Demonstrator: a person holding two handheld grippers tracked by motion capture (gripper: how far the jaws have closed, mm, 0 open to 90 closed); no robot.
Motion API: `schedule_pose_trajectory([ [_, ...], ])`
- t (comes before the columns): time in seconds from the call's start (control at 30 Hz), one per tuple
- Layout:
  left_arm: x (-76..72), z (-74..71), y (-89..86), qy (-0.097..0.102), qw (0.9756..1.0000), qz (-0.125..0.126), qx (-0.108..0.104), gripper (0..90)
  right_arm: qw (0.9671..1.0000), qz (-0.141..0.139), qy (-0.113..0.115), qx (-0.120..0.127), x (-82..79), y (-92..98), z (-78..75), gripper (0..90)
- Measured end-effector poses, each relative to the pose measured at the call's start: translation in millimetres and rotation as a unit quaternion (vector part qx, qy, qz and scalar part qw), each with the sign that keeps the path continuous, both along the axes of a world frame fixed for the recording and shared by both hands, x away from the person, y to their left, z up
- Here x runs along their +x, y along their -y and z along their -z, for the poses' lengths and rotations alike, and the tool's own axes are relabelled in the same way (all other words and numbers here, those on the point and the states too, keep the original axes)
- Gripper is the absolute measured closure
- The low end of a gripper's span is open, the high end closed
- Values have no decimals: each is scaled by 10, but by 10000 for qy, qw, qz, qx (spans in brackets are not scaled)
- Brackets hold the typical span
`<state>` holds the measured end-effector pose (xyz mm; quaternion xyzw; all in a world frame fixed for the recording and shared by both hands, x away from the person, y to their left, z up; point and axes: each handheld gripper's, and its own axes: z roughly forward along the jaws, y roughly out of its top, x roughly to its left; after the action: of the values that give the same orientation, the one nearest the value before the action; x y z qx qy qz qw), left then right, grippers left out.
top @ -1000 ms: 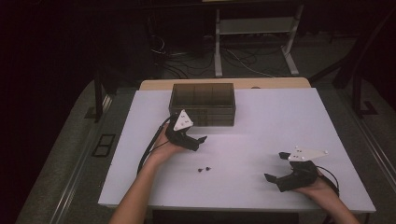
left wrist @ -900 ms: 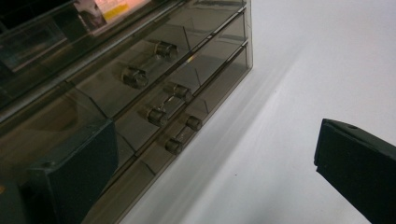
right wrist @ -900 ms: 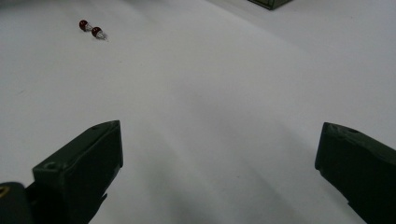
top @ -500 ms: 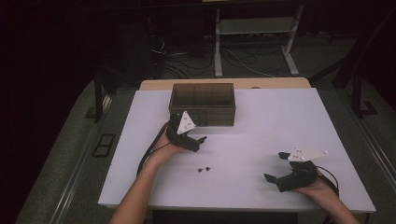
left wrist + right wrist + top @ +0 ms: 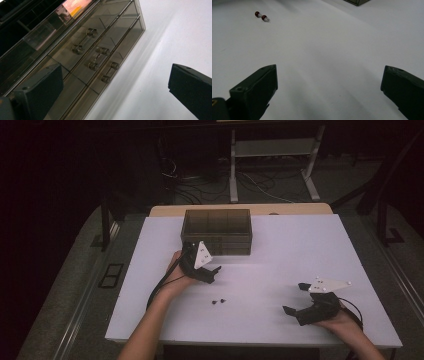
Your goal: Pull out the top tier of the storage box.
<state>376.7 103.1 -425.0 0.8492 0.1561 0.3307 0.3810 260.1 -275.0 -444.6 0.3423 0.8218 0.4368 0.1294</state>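
Red beads (image 5: pixel 261 16) (perhaps pins) lie well beyond the right gripper (image 5: pixel 299 299)'s spread fingers; left gripper (image 5: pixel 212 273) likewise spread.

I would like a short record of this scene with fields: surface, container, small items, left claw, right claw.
surface: white table top
container: smoky transparent drawer box, three drawers with bar handles, all closed, at the table's far side
small items: two small red beads lying close together on the table
left claw: open, empty, near the front of the box
right claw: open, empty, near the table's front right
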Motion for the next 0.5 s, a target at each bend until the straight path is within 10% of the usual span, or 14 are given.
schedule_pose_trajectory([
  [0.5,-28,23,28,369,9987,-8,350,0,10000,-11,0,-4,-1,2,0,4],
])
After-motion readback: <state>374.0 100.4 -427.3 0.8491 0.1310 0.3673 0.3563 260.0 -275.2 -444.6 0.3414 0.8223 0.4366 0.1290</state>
